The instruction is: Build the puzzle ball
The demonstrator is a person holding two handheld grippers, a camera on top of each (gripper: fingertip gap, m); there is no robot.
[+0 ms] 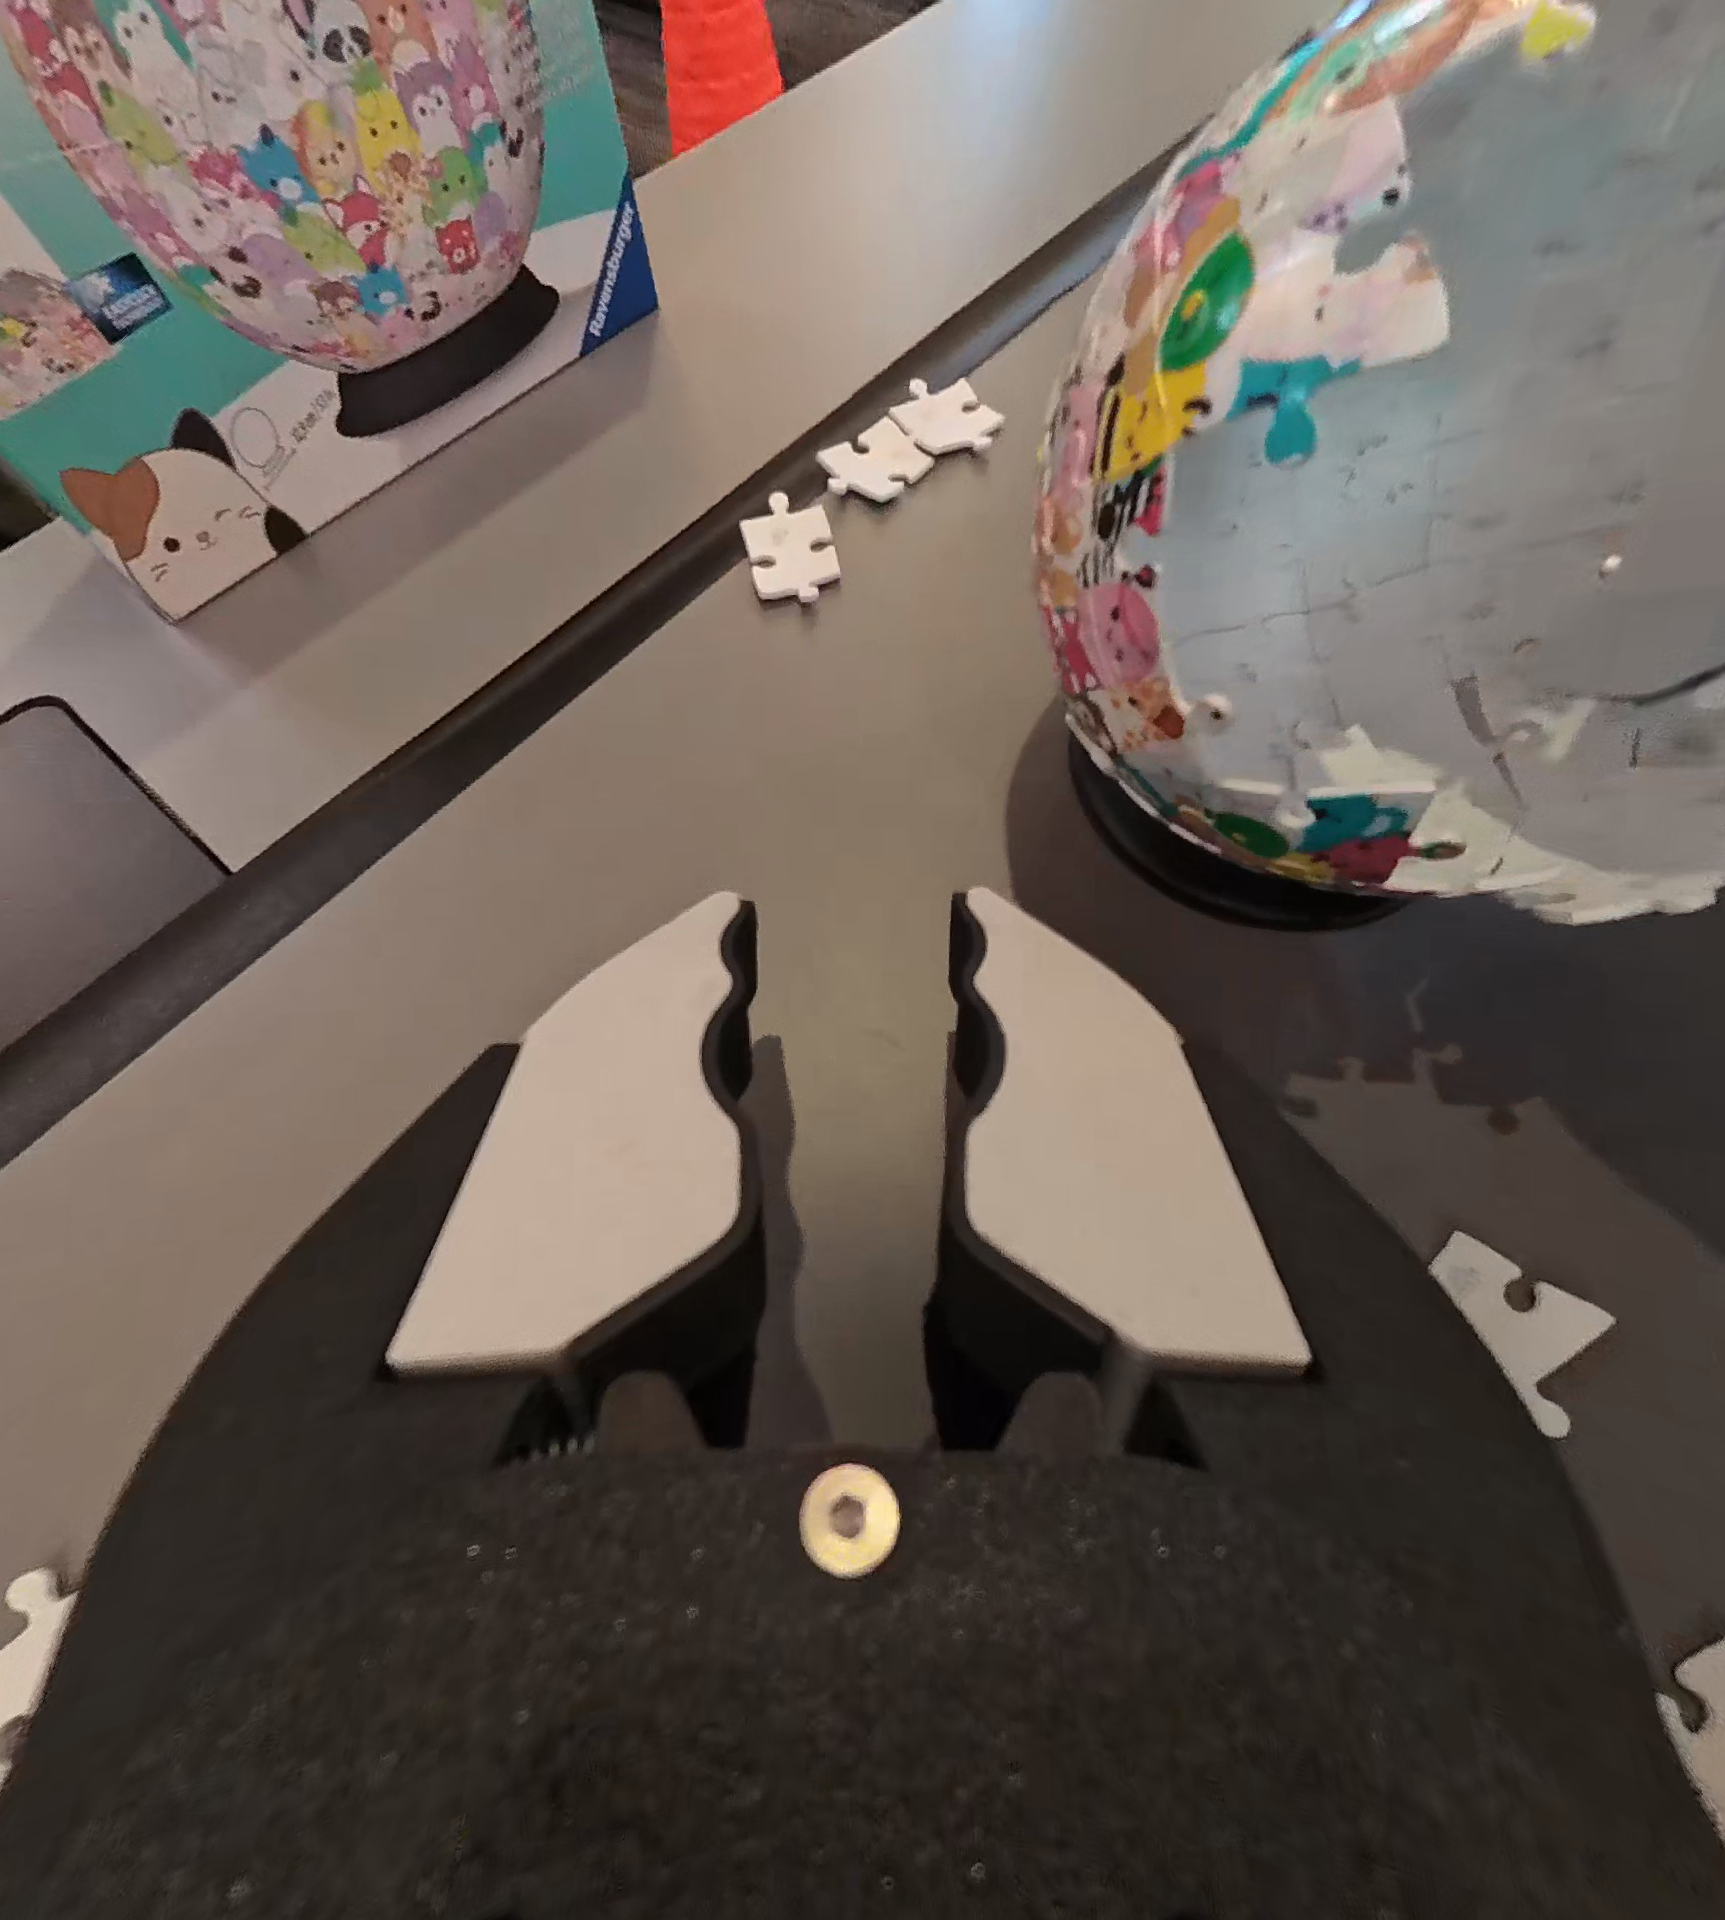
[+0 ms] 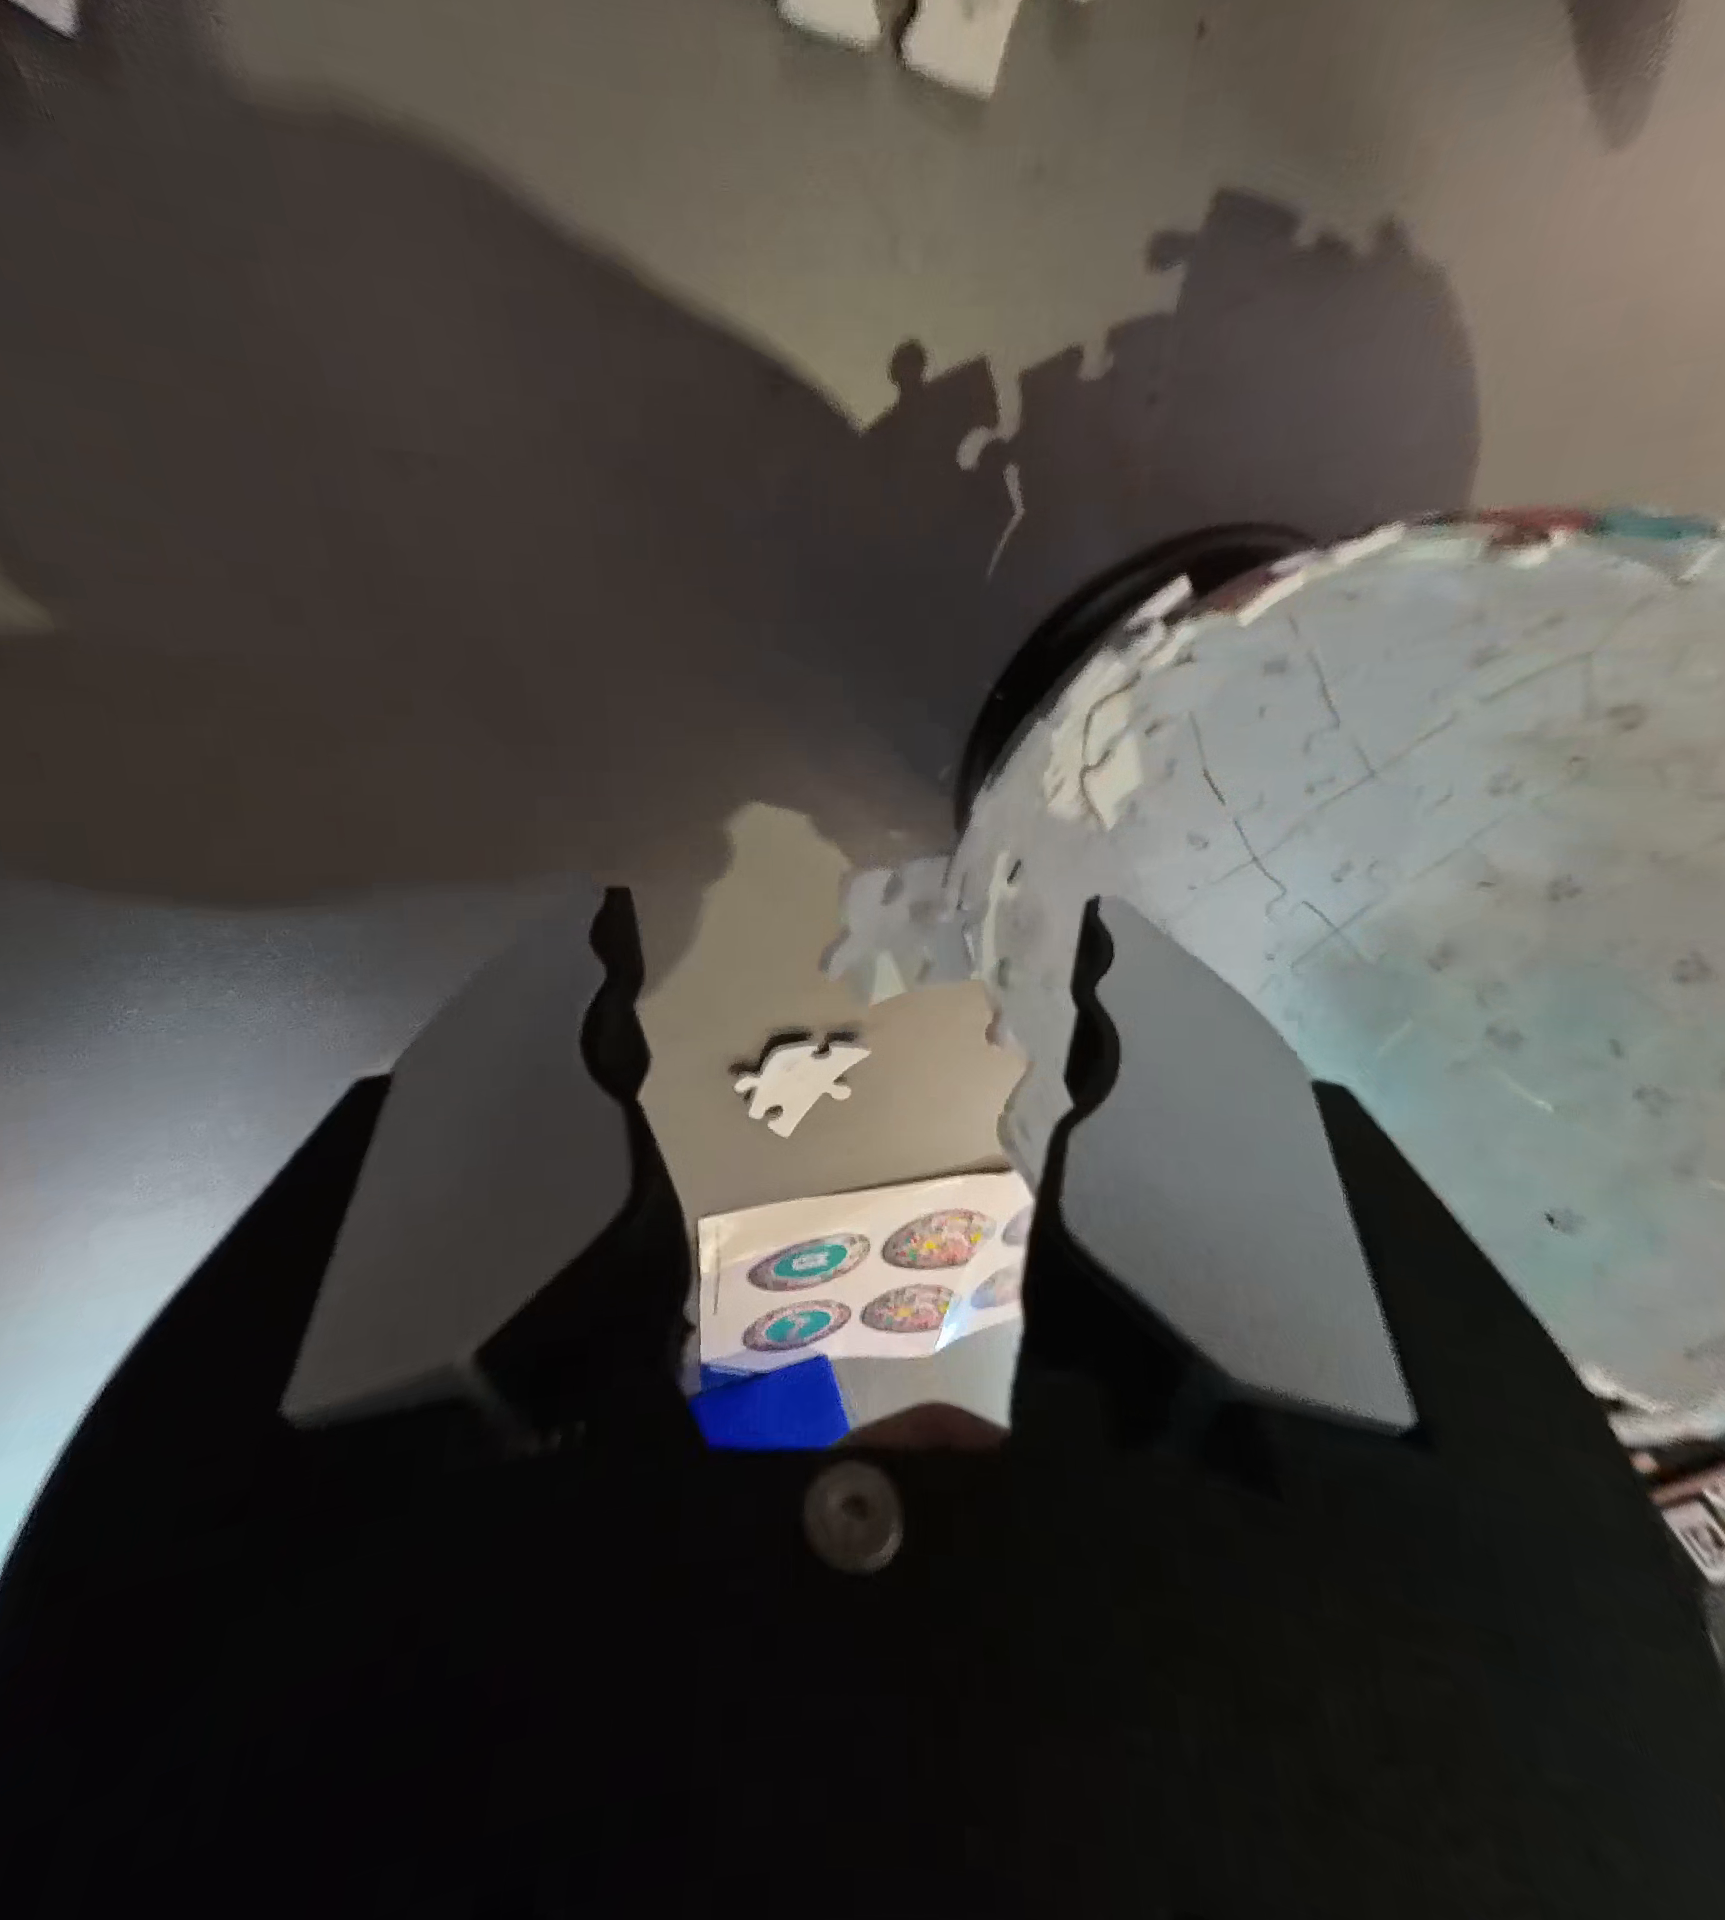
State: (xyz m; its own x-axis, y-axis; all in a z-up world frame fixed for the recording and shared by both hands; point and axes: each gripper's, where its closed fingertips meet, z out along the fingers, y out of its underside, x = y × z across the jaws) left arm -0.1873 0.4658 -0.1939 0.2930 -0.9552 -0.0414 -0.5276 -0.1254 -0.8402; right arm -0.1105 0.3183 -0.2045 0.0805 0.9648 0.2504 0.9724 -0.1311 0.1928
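The partly built puzzle ball (image 1: pixel 1357 540) stands on a black ring stand (image 1: pixel 1242 894) on the grey table, at the right of the left wrist view. Its colourful outside and pale blue inside both show through a large gap. My left gripper (image 1: pixel 853 914) is open and empty above the table, left of the ball. Three white face-down pieces (image 1: pixel 873 462) lie beyond it. In the right wrist view the ball (image 2: pixel 1460 935) fills the right side. My right gripper (image 2: pixel 853 914) is open and empty, its right finger (image 2: pixel 1092 997) close to the ball's open edge. A loose white piece (image 2: pixel 801 1081) lies between the fingers' lines.
The puzzle box (image 1: pixel 297 260) stands on a raised ledge at the back left. More white pieces lie near the left gripper at the right (image 1: pixel 1518 1330) and lower left (image 1: pixel 16 1652). A printed instruction sheet (image 2: pixel 868 1278) and a blue object (image 2: pixel 770 1403) lie under the right gripper.
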